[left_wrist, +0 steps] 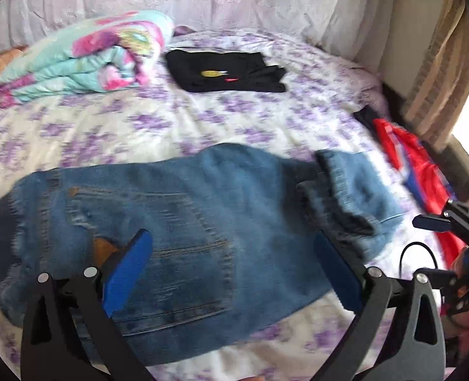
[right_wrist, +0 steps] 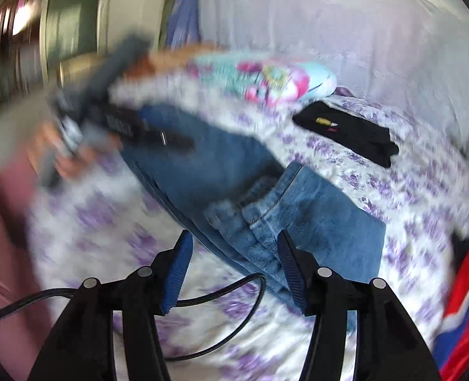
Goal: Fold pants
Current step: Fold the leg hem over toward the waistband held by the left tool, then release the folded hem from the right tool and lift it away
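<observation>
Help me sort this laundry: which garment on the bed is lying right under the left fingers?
The blue jeans, spread flat directly below the open left gripper. The folded black garment lies farther back, and the red and blue one sits at the bed's edge.

In the left wrist view the jeans [left_wrist: 183, 238] lie across the bed [left_wrist: 202, 127] at the centre, their cuffs [left_wrist: 355, 197] folded over at 3 o'clock; the blanket [left_wrist: 85, 57] sits at 10 o'clock near the headboard end; the dark garment [left_wrist: 228, 71] lies flat at 12 o'clock, well apart from the jeans; the jersey [left_wrist: 412, 158] lies at the bed's edge at 3 o'clock, beside the cuffs; the curtain [left_wrist: 440, 73] hangs behind it at 2 o'clock.
</observation>
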